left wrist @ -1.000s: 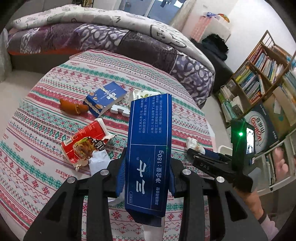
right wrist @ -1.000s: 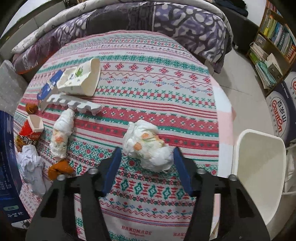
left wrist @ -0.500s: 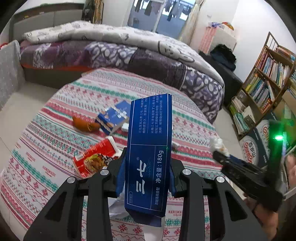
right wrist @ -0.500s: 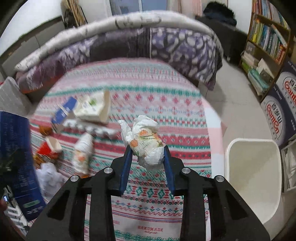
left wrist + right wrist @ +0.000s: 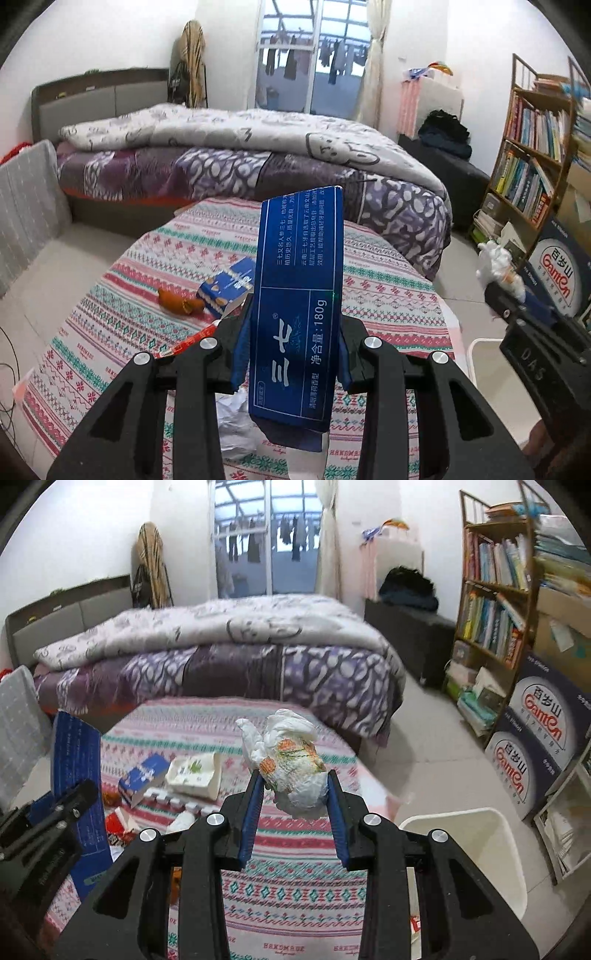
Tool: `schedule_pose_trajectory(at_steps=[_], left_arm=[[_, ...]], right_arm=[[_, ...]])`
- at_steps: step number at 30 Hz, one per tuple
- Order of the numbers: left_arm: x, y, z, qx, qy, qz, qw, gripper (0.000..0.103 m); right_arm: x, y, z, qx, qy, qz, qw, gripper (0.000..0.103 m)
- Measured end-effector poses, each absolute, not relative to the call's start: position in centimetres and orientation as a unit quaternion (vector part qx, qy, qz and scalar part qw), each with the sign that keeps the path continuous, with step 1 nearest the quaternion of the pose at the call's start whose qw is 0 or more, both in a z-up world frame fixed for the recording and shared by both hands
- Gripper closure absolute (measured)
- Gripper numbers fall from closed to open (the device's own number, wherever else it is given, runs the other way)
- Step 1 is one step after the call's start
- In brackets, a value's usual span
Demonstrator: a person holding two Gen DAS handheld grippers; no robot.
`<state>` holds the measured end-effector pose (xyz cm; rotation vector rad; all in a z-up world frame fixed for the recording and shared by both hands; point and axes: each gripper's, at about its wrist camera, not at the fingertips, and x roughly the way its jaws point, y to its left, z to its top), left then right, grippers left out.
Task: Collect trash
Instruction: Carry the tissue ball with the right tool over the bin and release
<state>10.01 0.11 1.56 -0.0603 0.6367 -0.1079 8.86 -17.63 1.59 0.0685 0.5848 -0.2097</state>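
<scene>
The trash was in both of my grippers and also on the table. My left gripper (image 5: 295,354) was closed on a blue box (image 5: 301,302). The box stood almost upright between the two blue pads, its lower end hung below them and its upper end rose well above them, over the table (image 5: 388,295). My right gripper (image 5: 295,805) was closed on a crumpled wad (image 5: 291,764), white with an orange and green print. Its jaws had closed further in the last second, and the pads pressed the wad on both sides; the top of the wad stuck out above the fingertips. In the left view I saw the wad also at the right edge, held up in the air.

More trash lay on the patterned cloth of the table, below and to the left of my right fingers: a small blue carton (image 5: 144,777), a white carton (image 5: 195,775) just beside it, a white foam strip (image 5: 177,803) in front of these two, and a red wrapper (image 5: 122,823) near the left gripper. An orange peel (image 5: 179,302) lay beside the small blue carton in the left view. A white bin (image 5: 476,845) stood on the floor at the right of the table, below my right gripper and a little to its right.
</scene>
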Motion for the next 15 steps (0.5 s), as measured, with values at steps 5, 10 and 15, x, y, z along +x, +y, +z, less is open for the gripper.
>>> schedule_pose_trajectory(at_steps=[5,10,15], left_arm=[[10.0,-1.3,1.7,-0.027,0.306,-0.063,0.950,0.066],[10.0,-3.2,1.5,-0.024,0.309,-0.079,0.948,0.066],[9.8,-5.4,1.0,-0.017,0.312,-0.097,0.945,0.066]], right_arm=[[8.0,-18.7,2.0,0.034,0.279,-0.115,0.953,0.071],[7.2,-20.2,2.0,0.035,0.280,-0.128,0.951,0.071],[6.4,-22.6,2.1,0.048,0.283,-0.148,0.946,0.071]])
